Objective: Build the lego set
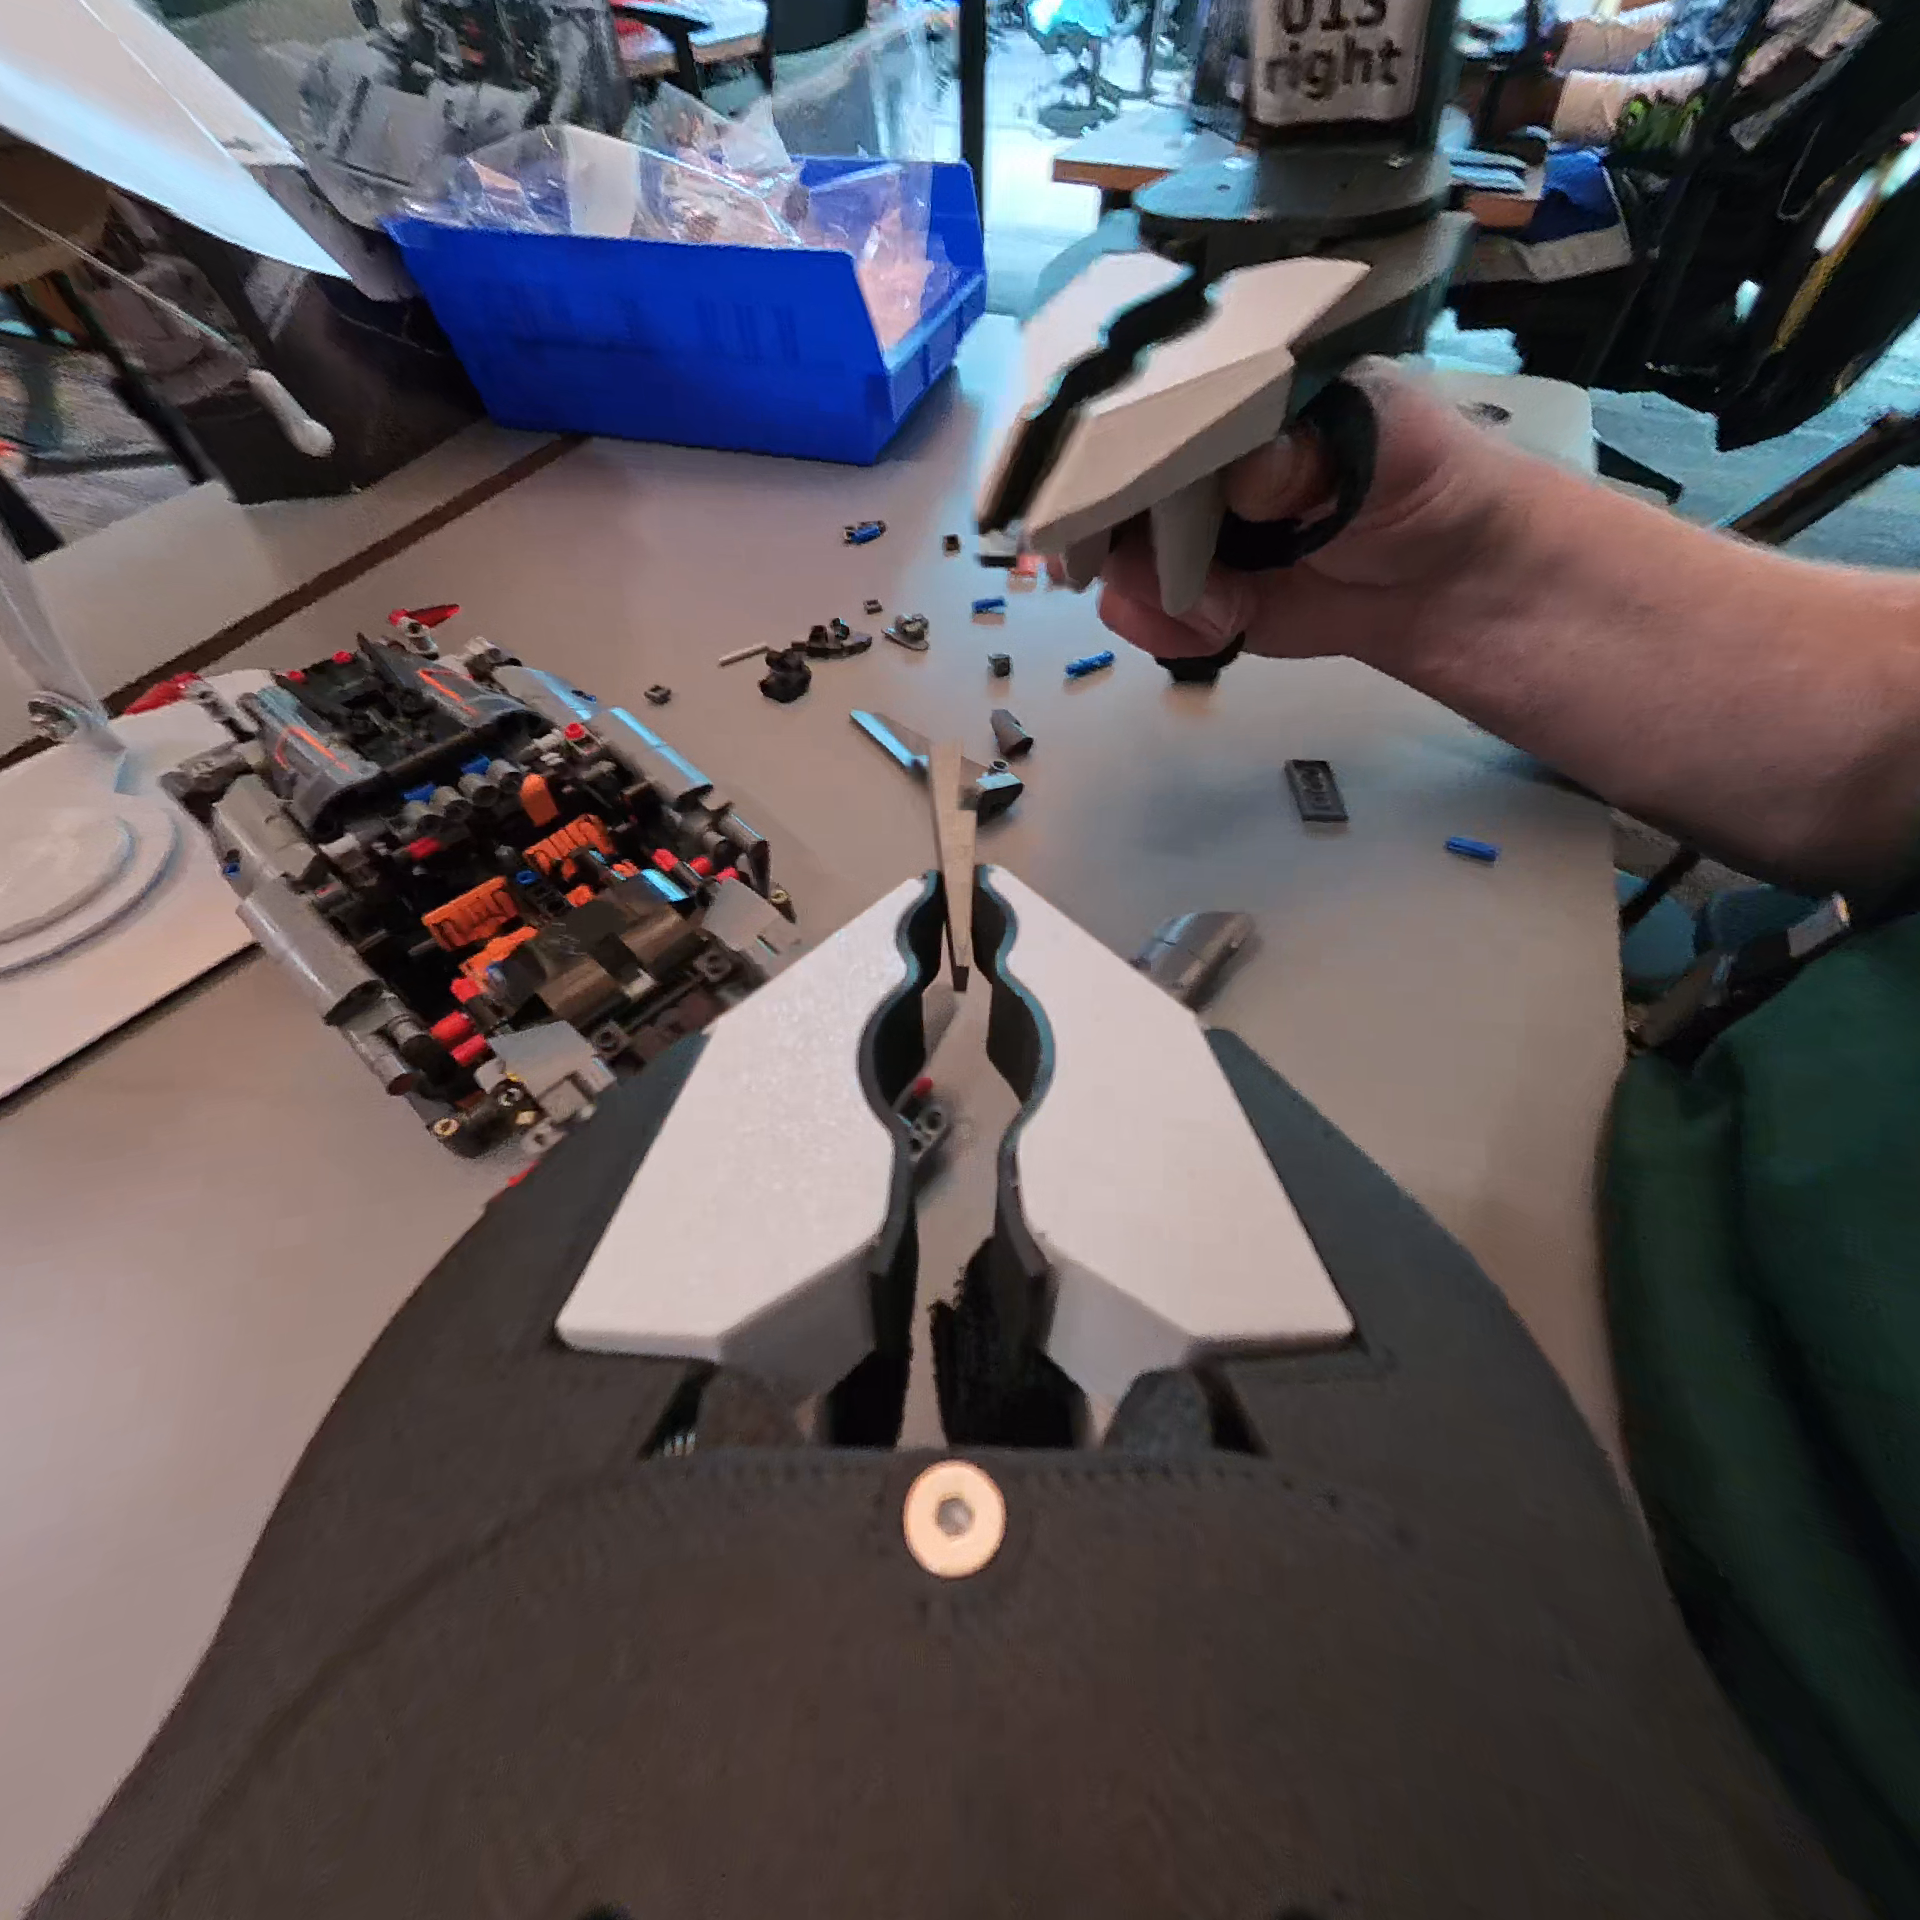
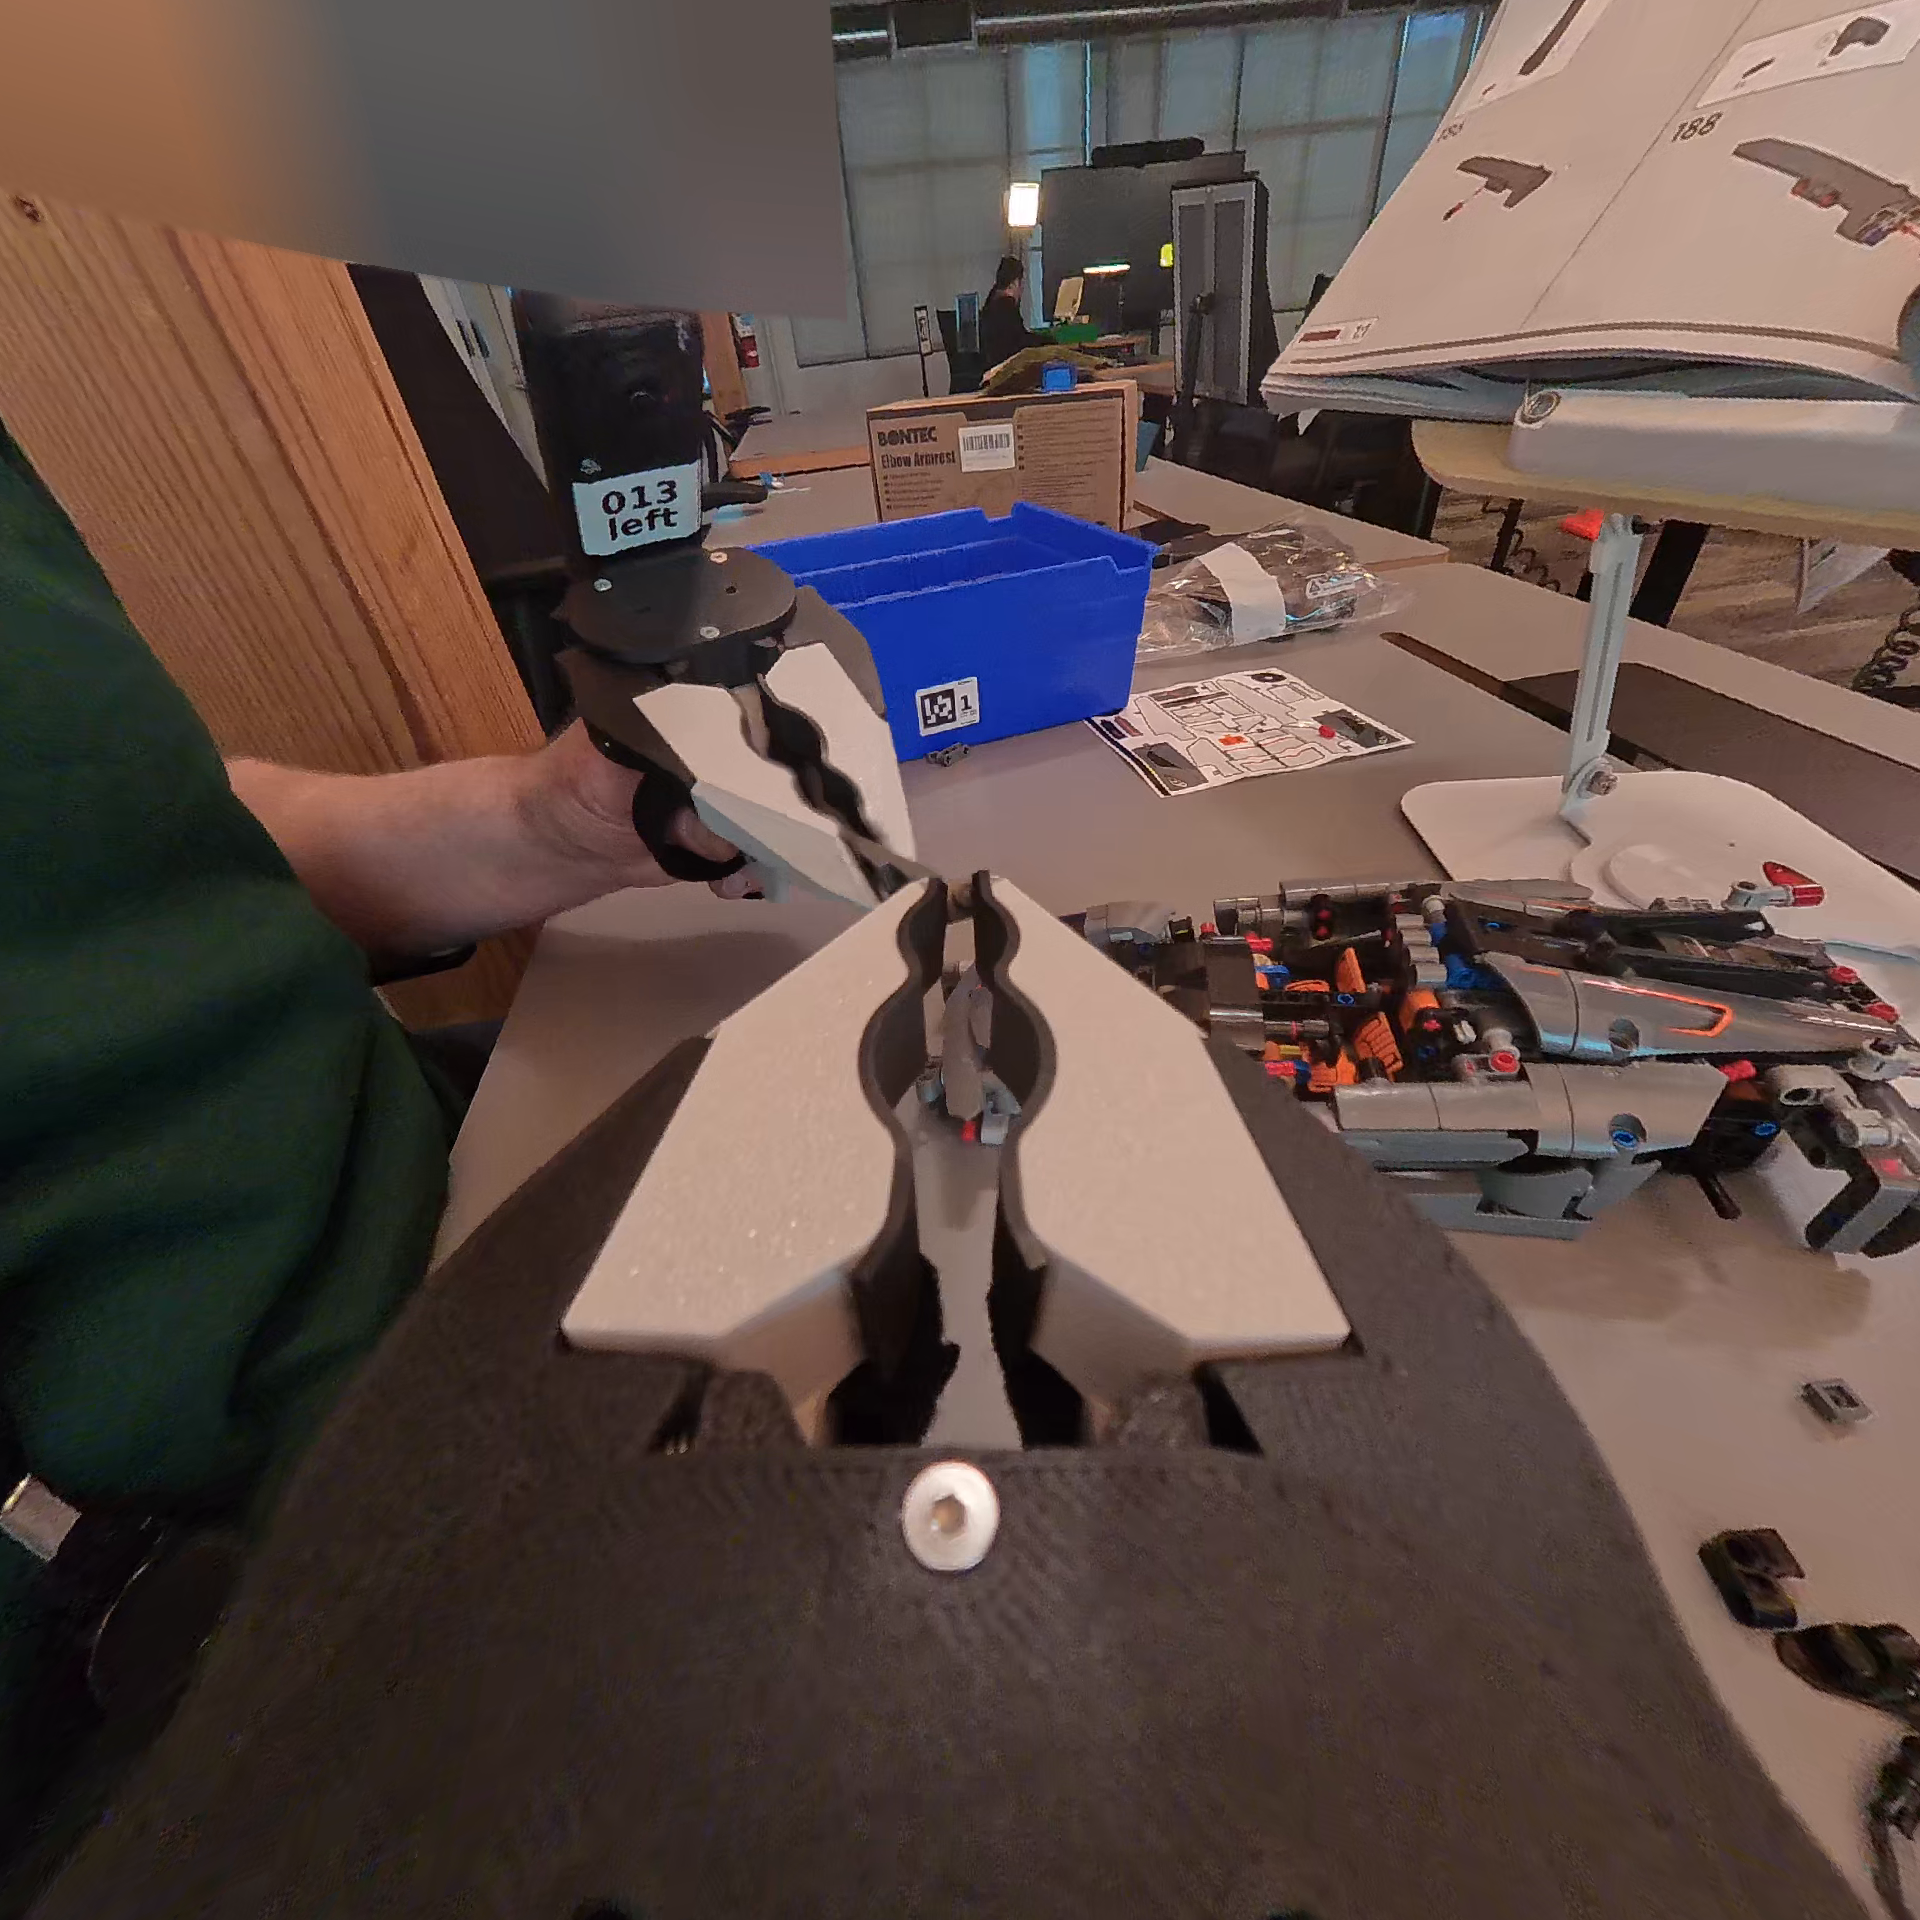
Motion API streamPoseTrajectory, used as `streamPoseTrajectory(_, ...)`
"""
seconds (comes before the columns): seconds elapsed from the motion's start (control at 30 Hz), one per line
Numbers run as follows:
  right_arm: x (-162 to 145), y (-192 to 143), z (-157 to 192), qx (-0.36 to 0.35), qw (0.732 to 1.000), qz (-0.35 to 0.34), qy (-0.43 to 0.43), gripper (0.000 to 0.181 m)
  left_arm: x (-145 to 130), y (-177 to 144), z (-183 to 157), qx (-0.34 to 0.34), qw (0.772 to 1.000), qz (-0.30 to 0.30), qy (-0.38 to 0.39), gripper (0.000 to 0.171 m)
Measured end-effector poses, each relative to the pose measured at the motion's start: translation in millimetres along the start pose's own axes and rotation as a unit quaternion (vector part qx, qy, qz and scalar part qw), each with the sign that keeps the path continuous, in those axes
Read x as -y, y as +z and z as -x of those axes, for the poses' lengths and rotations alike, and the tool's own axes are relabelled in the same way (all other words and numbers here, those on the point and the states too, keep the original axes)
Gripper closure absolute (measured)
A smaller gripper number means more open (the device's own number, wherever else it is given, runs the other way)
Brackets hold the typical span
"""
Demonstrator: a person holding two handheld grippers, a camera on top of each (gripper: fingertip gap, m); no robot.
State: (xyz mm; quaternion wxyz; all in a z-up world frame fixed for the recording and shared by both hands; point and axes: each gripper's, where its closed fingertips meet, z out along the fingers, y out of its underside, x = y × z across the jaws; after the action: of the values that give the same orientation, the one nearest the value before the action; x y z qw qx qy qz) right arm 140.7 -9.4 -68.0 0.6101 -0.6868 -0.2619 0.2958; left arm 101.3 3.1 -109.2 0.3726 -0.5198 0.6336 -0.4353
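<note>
My left gripper [image 1: 958,883] is shut on a thin grey tapered lego panel [image 1: 954,821] that sticks out past its tips, above the table. It also shows in the right wrist view [image 2: 883,868]. My right gripper [image 2: 961,894], seen in the left wrist view [image 1: 1003,530] higher and farther off, is nearly shut on a small dark piece [image 1: 1000,549]. The half-built grey, black and orange lego model [image 1: 468,883] [image 2: 1507,1039] lies on the table, left of the left gripper. A small grey sub-assembly [image 2: 971,1060] shows through the right fingers' gap; whether it is held is unclear.
Several loose small pieces [image 1: 914,644] lie beyond the left gripper, and a curved grey part [image 1: 1195,951] to its right. A blue bin [image 1: 707,332] [image 2: 997,623] stands at the back. An instruction booklet [image 2: 1610,208] sits on a white stand [image 2: 1538,831]. A sticker sheet [image 2: 1247,727] lies near the bin. There is about 6 centimeters between the tips of the two grippers.
</note>
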Motion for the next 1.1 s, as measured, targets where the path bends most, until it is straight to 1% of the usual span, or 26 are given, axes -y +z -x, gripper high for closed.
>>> streamPoseTrajectory(0.1, -2.5, -4.3, -3.5, -0.002, 1.000, -0.004, 0.005, 0.179, -13.2, 0.9, -17.4, -0.025, 0.999, 0.032, 0.024, 0.169)
streamPoseTrajectory(0.2, -2.8, -9.9, -7.1, -0.005, 1.000, -0.012, 0.011, 0.178, -34.0, 3.3, -35.5, -0.047, 0.995, 0.077, 0.043, 0.169)
streamPoseTrajectory(0.3, -3.5, -12.3, -9.5, -0.006, 1.000, -0.016, 0.017, 0.178, -55.8, 7.1, -46.2, -0.057, 0.989, 0.120, 0.061, 0.168)
streamPoseTrajectory(0.5, -7.1, -10.5, -9.4, -0.008, 1.000, -0.005, 0.010, 0.178, -83.5, 14.1, -53.0, -0.064, 0.979, 0.177, 0.082, 0.168)
streamPoseTrajectory(0.57, -8.0, -10.6, -9.9, -0.010, 1.000, -0.003, 0.009, 0.178, -95.5, 16.2, -51.8, -0.063, 0.973, 0.205, 0.081, 0.168)
streamPoseTrajectory(0.7, -9.3, -11.2, -10.8, -0.013, 1.000, 0.000, 0.008, 0.178, -96.5, 17.1, -50.9, -0.058, 0.973, 0.205, 0.085, 0.166)
streamPoseTrajectory(0.83, -10.4, -11.0, -11.0, -0.014, 1.000, 0.003, 0.007, 0.178, -96.2, 16.7, -48.2, -0.050, 0.974, 0.206, 0.084, 0.159)
streamPoseTrajectory(0.97, -10.2, -11.4, -11.0, -0.014, 1.000, 0.002, 0.007, 0.179, -96.0, 16.3, -45.3, -0.041, 0.974, 0.205, 0.085, 0.156)
streamPoseTrajectory(1.1, -9.4, -12.4, -10.9, -0.013, 1.000, -0.001, 0.008, 0.179, -86.9, 11.8, -40.7, -0.026, 0.978, 0.188, 0.089, 0.154)
